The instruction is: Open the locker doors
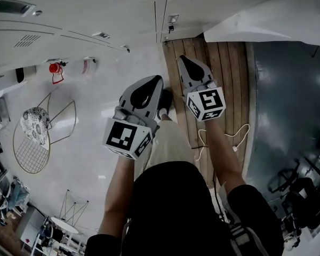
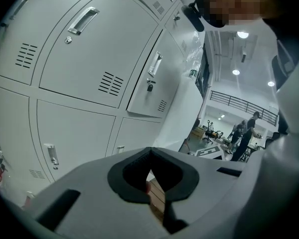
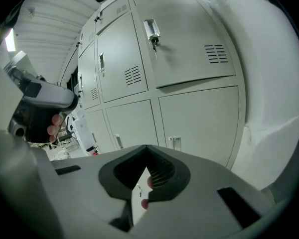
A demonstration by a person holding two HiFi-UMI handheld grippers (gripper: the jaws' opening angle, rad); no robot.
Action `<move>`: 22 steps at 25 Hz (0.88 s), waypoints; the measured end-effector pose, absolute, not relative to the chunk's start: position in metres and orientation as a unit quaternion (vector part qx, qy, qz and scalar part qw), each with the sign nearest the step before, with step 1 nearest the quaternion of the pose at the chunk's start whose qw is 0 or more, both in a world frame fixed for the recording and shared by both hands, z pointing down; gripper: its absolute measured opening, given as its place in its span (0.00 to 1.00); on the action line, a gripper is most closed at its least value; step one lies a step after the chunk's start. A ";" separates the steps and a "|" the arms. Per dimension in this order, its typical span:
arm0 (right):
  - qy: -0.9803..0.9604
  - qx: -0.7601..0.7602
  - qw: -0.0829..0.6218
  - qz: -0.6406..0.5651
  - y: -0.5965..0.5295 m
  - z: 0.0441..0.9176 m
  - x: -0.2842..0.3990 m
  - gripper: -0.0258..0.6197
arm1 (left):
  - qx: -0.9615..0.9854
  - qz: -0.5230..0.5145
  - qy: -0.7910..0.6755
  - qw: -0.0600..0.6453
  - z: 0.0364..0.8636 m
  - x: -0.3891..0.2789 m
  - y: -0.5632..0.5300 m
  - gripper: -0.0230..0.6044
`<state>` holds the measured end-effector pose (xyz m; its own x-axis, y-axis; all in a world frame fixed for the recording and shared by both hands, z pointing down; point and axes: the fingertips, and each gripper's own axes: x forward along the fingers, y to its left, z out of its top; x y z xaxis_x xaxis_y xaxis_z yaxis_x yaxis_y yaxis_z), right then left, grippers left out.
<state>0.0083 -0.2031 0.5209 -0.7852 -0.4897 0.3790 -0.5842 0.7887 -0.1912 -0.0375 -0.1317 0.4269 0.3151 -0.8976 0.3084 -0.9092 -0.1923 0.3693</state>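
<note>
Both grippers (image 1: 159,79) (image 1: 181,58) (shut) hang clear of lockers (image 1: 96,7).

the lockers (image 1: 96,9) run off the head view's top edge.

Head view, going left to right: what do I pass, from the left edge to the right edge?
gold wire chair → left gripper → right gripper → dark floor section

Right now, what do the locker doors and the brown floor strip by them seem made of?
Locker doors: likely painted sheet metal, matte light grey, judging by the punched vent slots. Floor strip: wood or wood-look planks, brown, with visible board seams.
</note>
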 end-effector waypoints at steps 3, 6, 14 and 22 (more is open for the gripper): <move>-0.931 0.289 0.161 0.153 -0.214 0.533 0.003 0.05 | 0.770 0.016 -0.586 0.251 0.435 -0.041 -0.137 0.07; -0.930 0.288 0.167 0.157 -0.221 0.545 -0.002 0.05 | 0.769 0.020 -0.588 0.251 0.438 -0.044 -0.139 0.07; -0.928 0.285 0.180 0.159 -0.239 0.567 -0.015 0.05 | 0.765 0.026 -0.592 0.253 0.446 -0.048 -0.147 0.07; -0.924 0.288 0.188 0.167 -0.257 0.582 -0.021 0.05 | 0.768 0.028 -0.586 0.255 0.453 -0.044 -0.154 0.07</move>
